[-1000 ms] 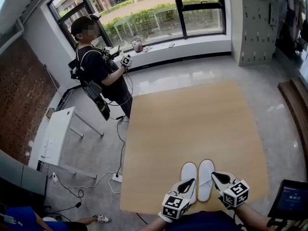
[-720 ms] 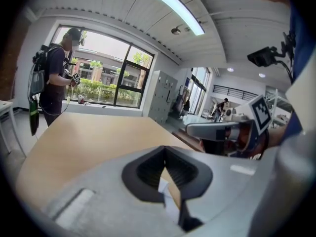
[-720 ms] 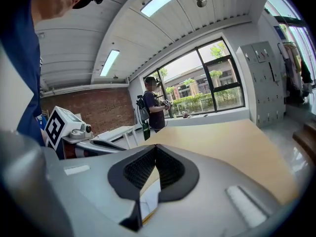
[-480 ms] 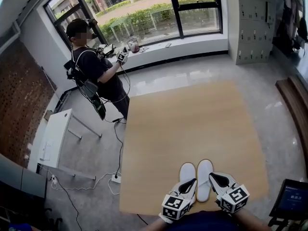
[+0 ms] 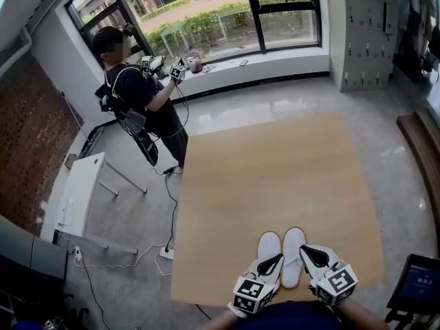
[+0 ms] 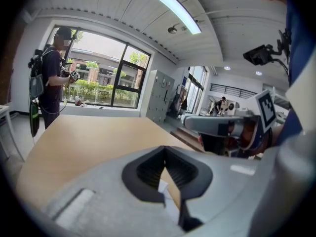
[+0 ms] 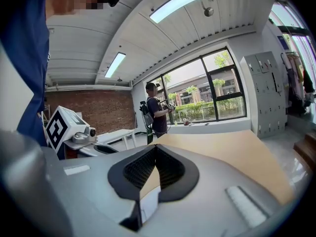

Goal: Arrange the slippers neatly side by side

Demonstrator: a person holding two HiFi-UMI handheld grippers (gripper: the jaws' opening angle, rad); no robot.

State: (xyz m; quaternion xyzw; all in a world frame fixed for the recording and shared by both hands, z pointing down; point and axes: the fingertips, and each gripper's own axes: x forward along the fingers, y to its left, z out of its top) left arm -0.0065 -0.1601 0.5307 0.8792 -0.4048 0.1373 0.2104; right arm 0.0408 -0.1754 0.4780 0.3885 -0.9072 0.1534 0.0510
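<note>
Lying side by side, the two white slippers (image 5: 282,251) sit close to the near edge of the tan mat (image 5: 275,177), toes pointing toward its far edge and their inner sides touching or nearly so. The left gripper (image 5: 276,259) hangs over the near edge of the mat with its tip above the heel of the left slipper (image 5: 269,246). Whether it touches the slipper cannot be told. The right gripper (image 5: 306,249) is at the same edge, its tip just beside the heel of the right slipper (image 5: 294,251).

In the left gripper view, the jaws of the left gripper (image 6: 165,149) meet at their tips with nothing gripped; only a sliver of mat and white slipper shows through the gap behind them. In the right gripper view the right gripper (image 7: 155,148) is the same, jaws together and empty.

Beyond the far left corner of the mat stands a person (image 5: 141,98) in dark clothes, holding another marker-cube device. A white table (image 5: 79,194) stands off the mat's left side, and a power strip (image 5: 167,254) lies just beside its near left edge. A dark screen (image 5: 417,287) sits off its near right corner.
</note>
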